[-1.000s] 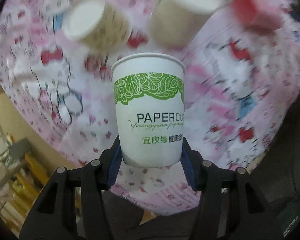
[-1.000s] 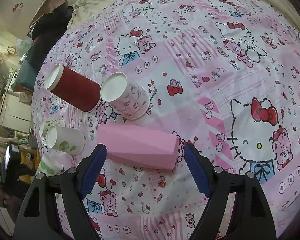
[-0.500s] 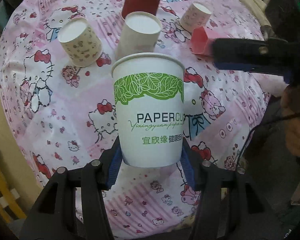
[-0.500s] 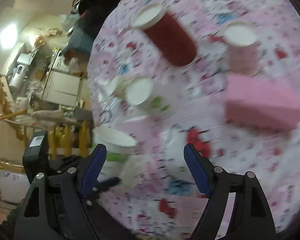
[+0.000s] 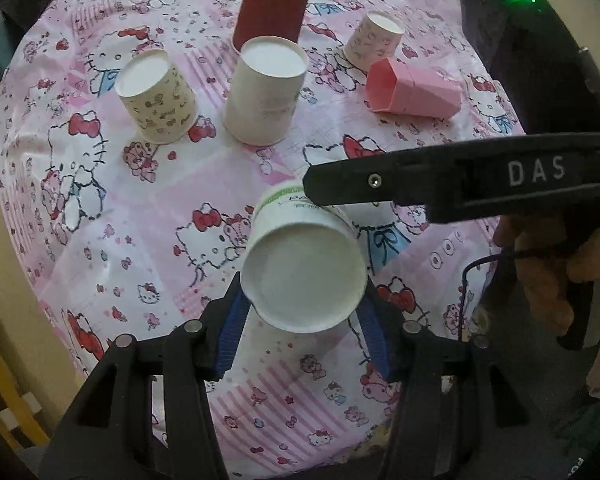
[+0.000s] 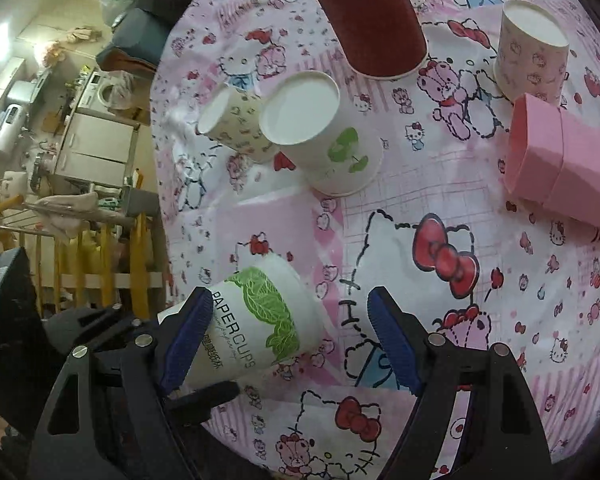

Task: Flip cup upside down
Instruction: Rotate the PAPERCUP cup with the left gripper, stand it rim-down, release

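the left tool [image 5: 302, 316] is clenching the white paper cup [image 5: 303, 272] near its base, mouth tilting down toward the bench [image 5: 148, 216], above its near edge. the right tool [image 6: 290, 340] is gaping wide, one pad beside the cup wall, gripping nothing. the cup is likely light, thin and easily crushed, so a gentle squeeze across the stiffer base rim is looking safest.

Matt paper cup [image 5: 304, 276] with smooth white base; glossy printed cloth [image 5: 148, 208] covers the desk; ribbed blue fingers [image 6: 392, 344].
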`<state>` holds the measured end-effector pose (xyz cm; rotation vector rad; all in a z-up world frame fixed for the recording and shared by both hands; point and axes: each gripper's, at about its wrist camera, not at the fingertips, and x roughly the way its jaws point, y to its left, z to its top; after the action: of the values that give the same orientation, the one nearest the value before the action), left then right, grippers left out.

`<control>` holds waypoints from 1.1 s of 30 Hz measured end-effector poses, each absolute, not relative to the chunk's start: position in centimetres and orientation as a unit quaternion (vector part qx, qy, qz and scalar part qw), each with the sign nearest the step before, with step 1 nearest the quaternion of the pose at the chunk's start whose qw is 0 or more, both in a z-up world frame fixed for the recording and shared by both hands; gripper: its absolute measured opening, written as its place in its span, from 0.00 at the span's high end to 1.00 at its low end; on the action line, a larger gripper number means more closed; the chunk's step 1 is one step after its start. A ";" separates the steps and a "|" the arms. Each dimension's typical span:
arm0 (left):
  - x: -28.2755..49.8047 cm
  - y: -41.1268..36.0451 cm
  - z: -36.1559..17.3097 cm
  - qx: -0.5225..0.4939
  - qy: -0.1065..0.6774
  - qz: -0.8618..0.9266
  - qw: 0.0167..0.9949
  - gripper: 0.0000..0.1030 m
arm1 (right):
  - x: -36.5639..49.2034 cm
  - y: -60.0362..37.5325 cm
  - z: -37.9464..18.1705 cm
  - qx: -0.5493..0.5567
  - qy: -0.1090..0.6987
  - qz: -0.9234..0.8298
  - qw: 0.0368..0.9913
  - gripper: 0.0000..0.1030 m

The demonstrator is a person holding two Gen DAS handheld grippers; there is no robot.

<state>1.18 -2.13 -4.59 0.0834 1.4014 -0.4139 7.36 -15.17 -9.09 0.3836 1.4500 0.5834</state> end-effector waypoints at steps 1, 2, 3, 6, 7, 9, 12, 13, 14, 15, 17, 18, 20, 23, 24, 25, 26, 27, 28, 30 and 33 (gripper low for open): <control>1.1 -1.9 -4.5 0.044 0.636 -0.182 0.749 0.53 | 7.4 -15.1 -9.2 0.171 0.651 0.259 0.693 0.20; 1.1 -1.7 -4.4 0.047 0.633 -0.178 0.752 0.53 | 7.6 -15.2 -9.3 0.172 0.653 0.259 0.691 0.20; 1.2 -1.4 -4.2 0.043 0.631 -0.177 0.754 0.53 | 7.7 -15.1 -9.5 0.173 0.655 0.258 0.688 0.20; 1.4 -0.7 -3.9 0.032 0.627 -0.169 0.760 0.53 | 8.0 -15.0 -9.5 0.170 0.657 0.257 0.688 0.20; 1.5 -0.7 -3.9 0.036 0.626 -0.167 0.761 0.53 | 8.1 -15.0 -9.6 0.171 0.657 0.259 0.687 0.20; 1.8 -0.5 -3.8 0.044 0.622 -0.155 0.766 0.53 | 8.3 -14.9 -9.7 0.173 0.659 0.260 0.684 0.20; 2.8 0.1 -3.9 0.048 0.622 -0.131 0.770 0.53 | 8.6 -14.8 -9.5 0.164 0.660 0.271 0.681 0.20; 3.2 0.4 -4.0 0.052 0.624 -0.120 0.771 0.53 | 8.7 -14.9 -9.3 0.159 0.658 0.273 0.684 0.20; 3.8 0.8 -4.1 0.057 0.626 -0.104 0.771 0.53 | 8.8 -15.2 -9.0 0.157 0.655 0.273 0.687 0.20; 4.5 1.3 -4.4 0.058 0.632 -0.091 0.767 0.53 | 8.9 -15.7 -8.6 0.158 0.650 0.276 0.690 0.20; 5.6 1.7 -5.2 0.058 0.645 -0.077 0.758 0.53 | 9.0 -16.9 -8.0 0.161 0.646 0.279 0.693 0.20; 6.3 1.8 -5.7 0.065 0.650 -0.067 0.754 0.53 | 9.1 -17.5 -7.8 0.159 0.644 0.276 0.696 0.20; 7.1 1.9 -6.5 0.069 0.657 -0.058 0.748 0.53 | 9.3 -19.2 -7.1 0.153 0.637 0.268 0.706 0.20; 8.2 1.8 -7.5 0.065 0.670 -0.055 0.737 0.53 | 9.3 -21.7 -6.8 0.158 0.633 0.255 0.714 0.20; 8.5 1.6 -7.6 0.071 0.669 -0.054 0.738 0.53 | 9.4 -22.4 -6.8 0.160 0.632 0.250 0.716 0.20; 8.6 1.4 -7.6 0.074 0.669 -0.053 0.738 0.53 | 9.3 -23.3 -6.8 0.163 0.630 0.243 0.720 0.20; 8.7 1.3 -7.7 0.076 0.669 -0.052 0.738 0.53 | 9.3 -24.1 -6.9 0.165 0.629 0.237 0.722 0.20; 8.8 1.0 -7.8 0.084 0.668 -0.052 0.738 0.52 | 9.3 -24.5 -7.0 0.169 0.628 0.233 0.723 0.20; 8.8 0.8 -7.8 0.089 0.667 -0.050 0.738 0.52 | 9.2 -25.2 -7.2 0.174 0.627 0.229 0.724 0.20; 8.7 0.6 -7.9 0.090 0.670 -0.053 0.735 0.51 | 9.3 -25.9 -7.5 0.180 0.627 0.224 0.724 0.20; 8.5 1.2 -8.3 0.052 0.683 -0.064 0.726 0.40 | 9.4 -27.0 -7.8 0.194 0.624 0.213 0.726 0.20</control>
<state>8.49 1.15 -8.26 0.1150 1.5059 -0.1408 9.40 -27.01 -7.78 0.4267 1.3764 0.4691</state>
